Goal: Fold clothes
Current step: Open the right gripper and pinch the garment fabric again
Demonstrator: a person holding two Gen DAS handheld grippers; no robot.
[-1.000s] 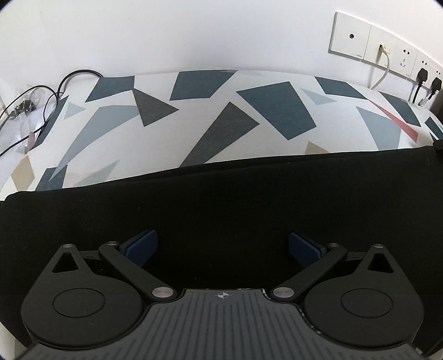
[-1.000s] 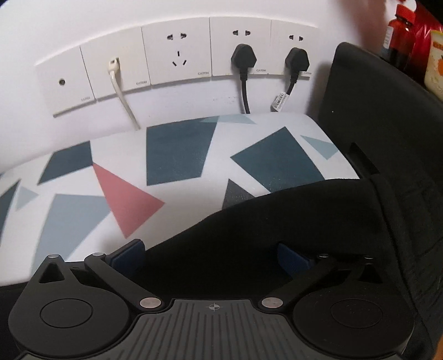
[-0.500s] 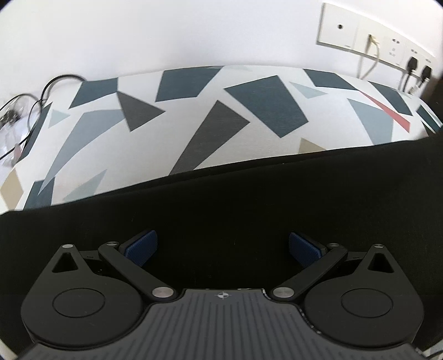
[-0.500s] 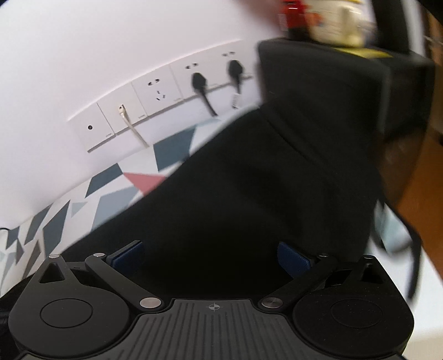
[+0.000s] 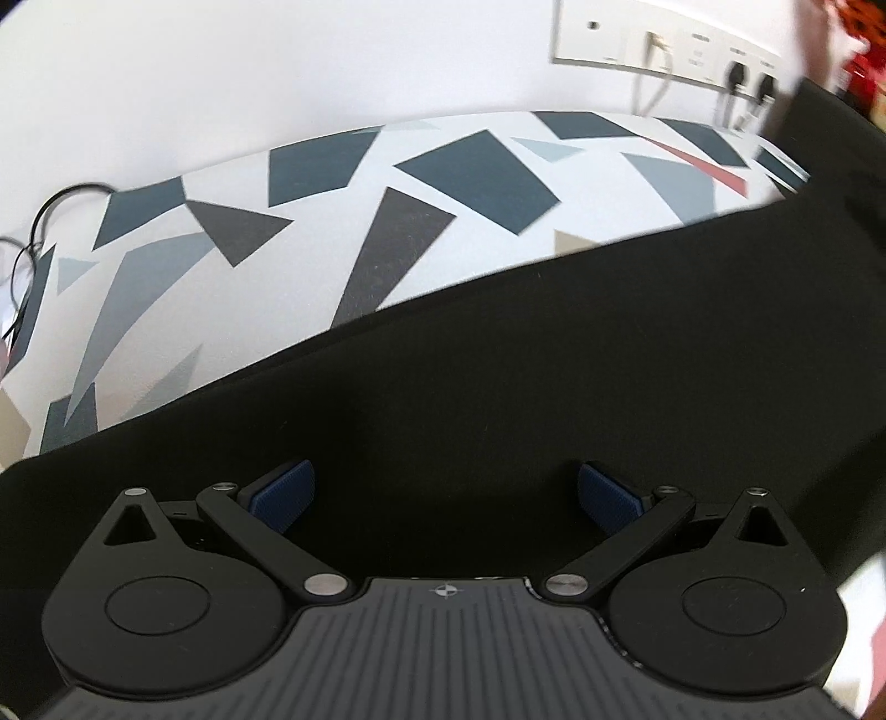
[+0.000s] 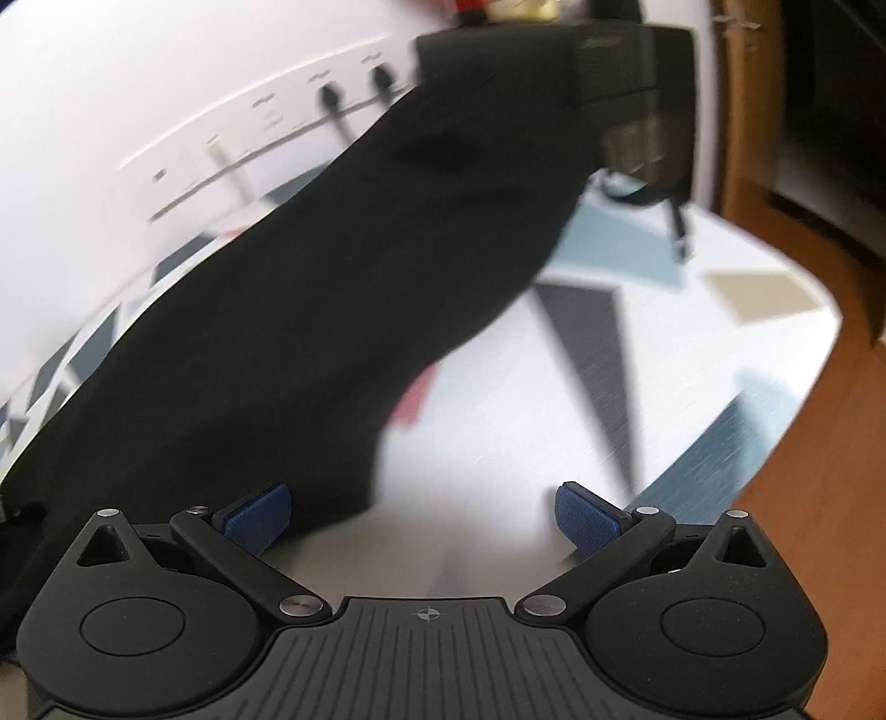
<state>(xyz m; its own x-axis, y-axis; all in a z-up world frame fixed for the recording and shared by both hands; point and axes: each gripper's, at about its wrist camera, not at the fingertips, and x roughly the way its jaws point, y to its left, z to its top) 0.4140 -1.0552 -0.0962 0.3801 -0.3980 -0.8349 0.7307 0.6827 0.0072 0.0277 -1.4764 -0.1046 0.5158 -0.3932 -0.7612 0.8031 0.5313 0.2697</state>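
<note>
White wall and a row of sockets (image 5: 659, 41) sit at my twelve to one o'clock, behind a table (image 5: 343, 183) patterned with grey and blue triangles.

From my left gripper (image 5: 447, 495), whose jaws stand wide with nothing between the blue pads (image 5: 282, 493), the black garment (image 5: 526, 387) fills everything from nine through three o'clock; its far edge runs up toward one o'clock, with bare tabletop beyond. My right gripper (image 6: 423, 515) is also spread wide and empty. In its view the cloth (image 6: 332, 310) streams from eight o'clock up to a dark box (image 6: 637, 94) at one o'clock, and bare table (image 6: 692, 354) and wooden floor (image 6: 830, 498) lie from two to four. That view is smeared, so I cannot tell whether the cloth lies flat or hangs.

My worry: neither tool has hold of the fabric. If I close blindly on this featureless black I may pinch two layers or miss the edge, and the fold would come out crooked. Cloth near the rim could slide to the floor.
</note>
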